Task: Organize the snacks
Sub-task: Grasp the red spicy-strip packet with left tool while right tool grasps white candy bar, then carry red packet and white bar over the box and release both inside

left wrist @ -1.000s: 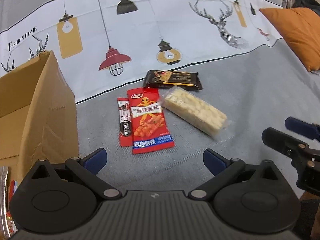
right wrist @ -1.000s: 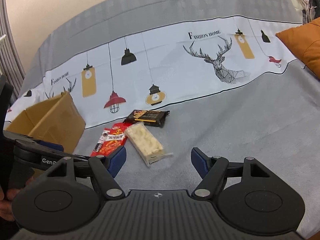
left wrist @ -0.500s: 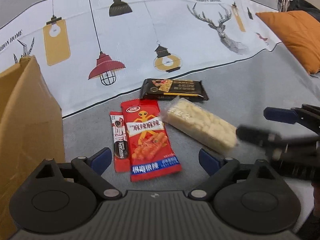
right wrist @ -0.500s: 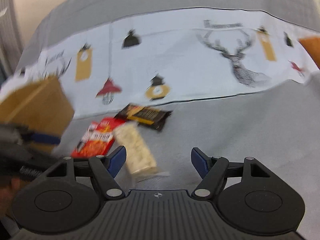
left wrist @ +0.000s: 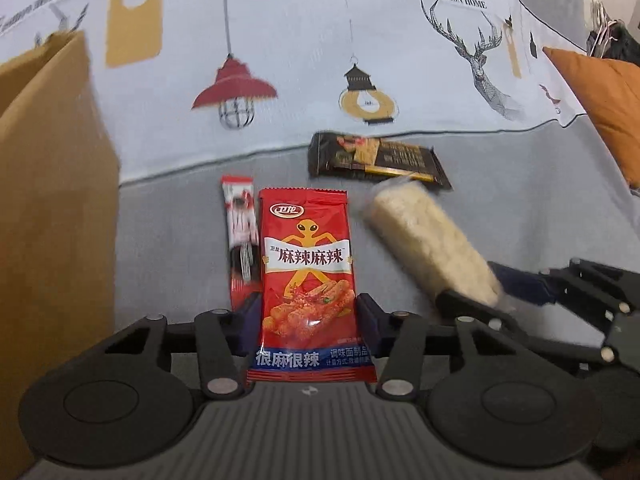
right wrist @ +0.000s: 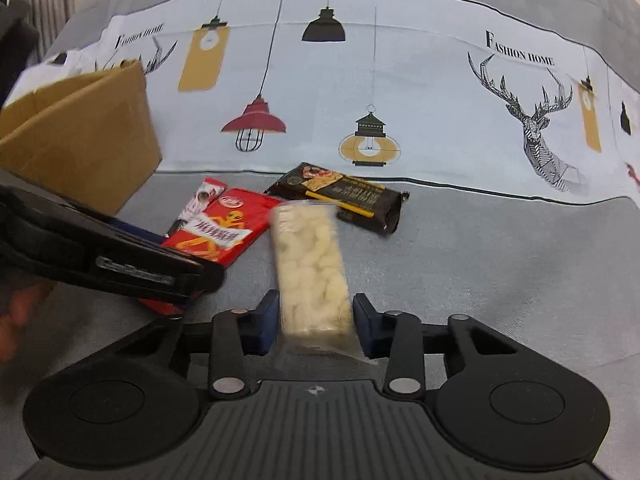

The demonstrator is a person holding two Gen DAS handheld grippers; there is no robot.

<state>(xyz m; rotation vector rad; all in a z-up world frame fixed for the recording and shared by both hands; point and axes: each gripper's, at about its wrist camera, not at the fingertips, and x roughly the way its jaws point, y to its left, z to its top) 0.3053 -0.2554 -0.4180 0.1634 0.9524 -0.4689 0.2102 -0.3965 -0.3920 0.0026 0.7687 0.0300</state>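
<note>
Both grippers low over the bed (left wrist: pixel 520 208), left fingers (left wrist: pixel 251 312) clamped on the red foil snack packet (left wrist: pixel 307 280), right fingers (right wrist: pixel 267 320) on the pale clear-wrapped rice bar (right wrist: pixel 312 276), likely for boxing in the brown cardboard box (right wrist: pixel 80 140) far left.

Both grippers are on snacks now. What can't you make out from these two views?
- cardboard box inside: left view, its near wall hides it.
- red snack packet lower half: right view, left gripper covers it.
- rice bar near end: left view, blurred, behind right gripper.
- thin red sachet print: blurred.
</note>
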